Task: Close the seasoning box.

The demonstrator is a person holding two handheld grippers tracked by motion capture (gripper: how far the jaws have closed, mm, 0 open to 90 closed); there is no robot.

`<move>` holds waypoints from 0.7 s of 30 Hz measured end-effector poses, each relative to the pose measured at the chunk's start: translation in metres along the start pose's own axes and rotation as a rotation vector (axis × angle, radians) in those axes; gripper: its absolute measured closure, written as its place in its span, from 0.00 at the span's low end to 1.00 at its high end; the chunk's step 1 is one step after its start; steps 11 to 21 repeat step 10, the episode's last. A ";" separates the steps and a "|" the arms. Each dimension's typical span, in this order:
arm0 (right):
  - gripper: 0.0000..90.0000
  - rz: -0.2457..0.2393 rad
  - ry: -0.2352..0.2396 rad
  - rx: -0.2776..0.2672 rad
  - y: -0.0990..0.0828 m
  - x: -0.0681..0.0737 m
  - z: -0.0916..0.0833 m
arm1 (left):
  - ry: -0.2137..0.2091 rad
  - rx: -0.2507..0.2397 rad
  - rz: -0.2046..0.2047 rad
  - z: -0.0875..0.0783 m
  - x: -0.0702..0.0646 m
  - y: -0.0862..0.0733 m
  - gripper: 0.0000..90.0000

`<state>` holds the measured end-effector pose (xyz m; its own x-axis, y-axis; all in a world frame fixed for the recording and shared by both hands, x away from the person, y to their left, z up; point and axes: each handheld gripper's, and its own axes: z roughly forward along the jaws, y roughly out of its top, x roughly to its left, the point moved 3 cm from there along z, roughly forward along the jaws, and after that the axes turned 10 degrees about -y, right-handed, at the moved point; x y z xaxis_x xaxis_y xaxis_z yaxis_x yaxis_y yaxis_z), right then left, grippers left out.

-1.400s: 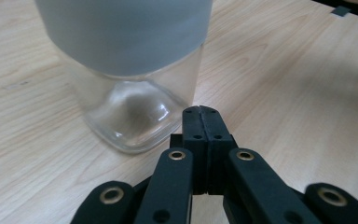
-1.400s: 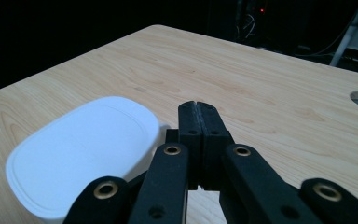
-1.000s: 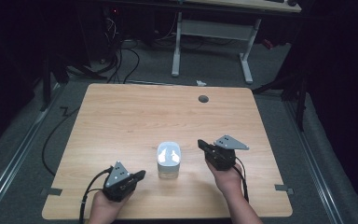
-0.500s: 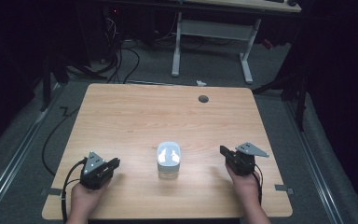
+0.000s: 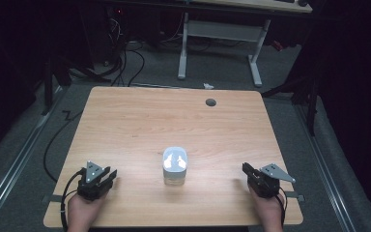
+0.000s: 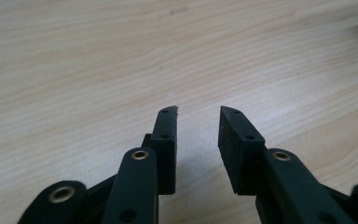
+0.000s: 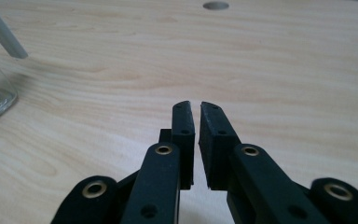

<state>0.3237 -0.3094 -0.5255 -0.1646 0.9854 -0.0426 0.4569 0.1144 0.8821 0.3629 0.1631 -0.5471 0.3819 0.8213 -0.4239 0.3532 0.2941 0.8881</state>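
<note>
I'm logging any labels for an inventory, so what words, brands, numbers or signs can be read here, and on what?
None can be read.
The clear glass jar with the white lid: lid glares white, no print legible.
The light wooden table: bare grain, a dark round hole, no marking.
The left gripper and right gripper: plain black jaws, no lettering.

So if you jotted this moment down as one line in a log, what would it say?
left gripper: jaws just opening, nothing between | right gripper: small gap, just opening, holds nothing | lidded glass jar: upright mid-table, untouched | table: wooden
</note>
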 end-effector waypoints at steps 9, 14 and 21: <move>0.90 -0.021 0.043 0.012 0.001 0.006 0.011 | 0.007 -0.015 0.001 -0.010 -0.002 0.000 0.75; 0.89 -0.024 0.040 0.008 0.001 0.007 0.011 | 0.007 -0.020 -0.004 -0.010 -0.002 0.000 0.75; 0.89 -0.024 0.040 0.008 0.001 0.007 0.011 | 0.007 -0.020 -0.004 -0.010 -0.002 0.000 0.75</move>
